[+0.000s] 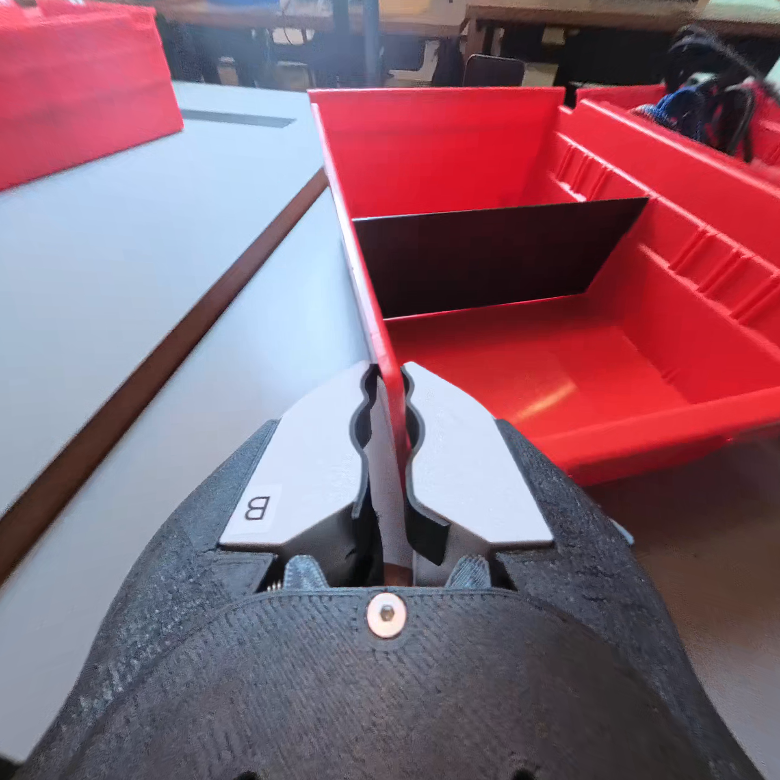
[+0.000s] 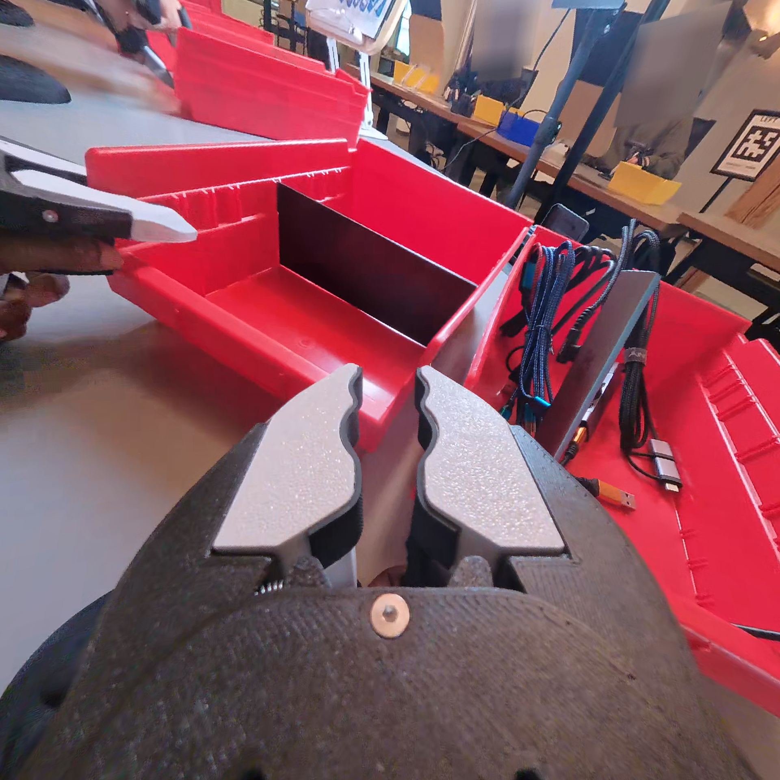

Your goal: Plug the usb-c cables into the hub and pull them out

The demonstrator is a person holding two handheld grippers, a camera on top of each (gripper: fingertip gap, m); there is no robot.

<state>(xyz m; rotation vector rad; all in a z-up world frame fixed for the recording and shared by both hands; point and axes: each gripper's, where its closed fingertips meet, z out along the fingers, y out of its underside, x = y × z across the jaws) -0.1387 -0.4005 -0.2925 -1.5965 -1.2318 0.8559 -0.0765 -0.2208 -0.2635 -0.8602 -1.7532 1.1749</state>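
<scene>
An empty red bin [image 1: 548, 380] with a black divider [image 1: 485, 253] stands on the grey table. My left gripper [image 1: 390, 373] is shut on the bin's left wall near its front corner; it also shows in the right wrist view [image 2: 169, 230]. My right gripper [image 2: 388, 373] is open, with its fingertips at the bin's [image 2: 295, 320] front right corner. To the right, a second red bin [image 2: 696, 527] holds blue braided cables [image 2: 540, 304], a black cable [image 2: 637, 380], a silver multi-head plug [image 2: 667, 464] and an orange USB plug [image 2: 612, 498]. A slim hub-like piece [image 2: 599, 396] lies half hidden behind a grey divider [image 2: 612, 337].
More red bins [image 2: 261, 84] stand behind, and another red bin [image 1: 76, 84] at the far left. A dark seam [image 1: 169, 295] crosses the table. Another person's gripper [image 2: 156, 63] works at the back left. Tables with yellow bins [image 2: 641, 183] stand beyond. Tip to tip, the grippers are about 20 centimeters apart.
</scene>
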